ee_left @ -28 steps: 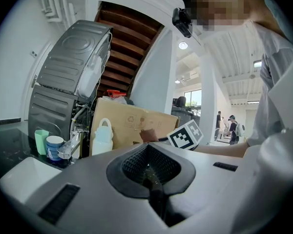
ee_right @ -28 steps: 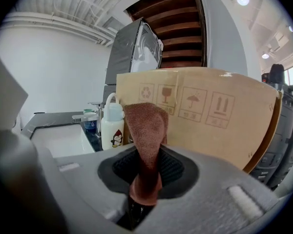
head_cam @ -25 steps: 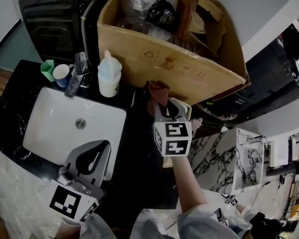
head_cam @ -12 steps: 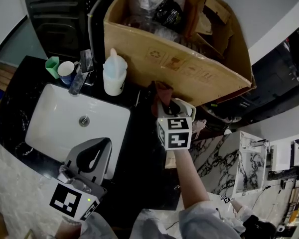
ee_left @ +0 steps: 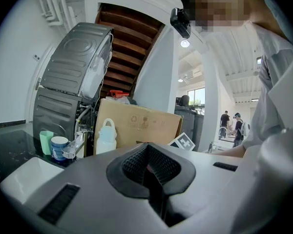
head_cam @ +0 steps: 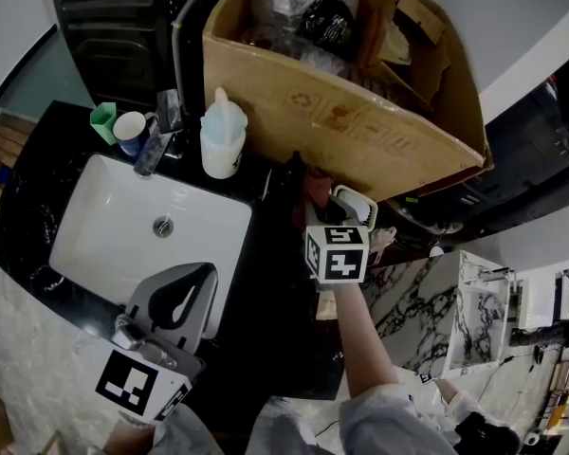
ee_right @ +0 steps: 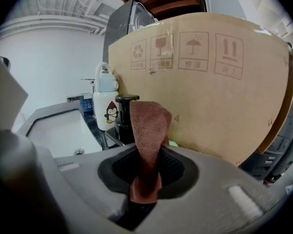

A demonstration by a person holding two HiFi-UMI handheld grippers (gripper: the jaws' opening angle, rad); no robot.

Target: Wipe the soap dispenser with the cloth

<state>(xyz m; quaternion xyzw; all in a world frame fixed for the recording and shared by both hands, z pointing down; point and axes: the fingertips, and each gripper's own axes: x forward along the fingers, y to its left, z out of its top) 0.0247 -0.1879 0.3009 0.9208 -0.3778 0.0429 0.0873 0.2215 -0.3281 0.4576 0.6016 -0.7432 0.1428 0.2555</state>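
The soap dispenser (ee_right: 122, 117), a dark pump bottle, stands on the black desk (head_cam: 266, 297) at the foot of the cardboard box (head_cam: 360, 136), right of the sink (head_cam: 104, 245) and just ahead of the right claw (ee_right: 146, 172). In the head view it barely shows against the dark top. The right claw is clamped on a reddish-brown cloth (ee_right: 149, 130), which rises upright from between the jaws. The cloth's folded top covers the right side of the dispenser's pump head in the right gripper view; whether the two touch cannot be told. Just left of the dispenser stands a white bottle (ee_right: 106, 106) with a penguin on it and a pale blue cap. Further left along the back of the sink are the faucet (head_cam: 156, 145), a blue-and-white mug (head_cam: 131, 133) and a green cup (head_cam: 101, 121), close together. The box behind is full of plastic and card scraps. The left claw (head_cam: 175, 301) hangs over the near right corner of the sink, well apart from the dispenser, its jaws together with nothing held between them. A sleeved arm (head_cam: 360, 349) reaches in from the lower edge to the right claw.
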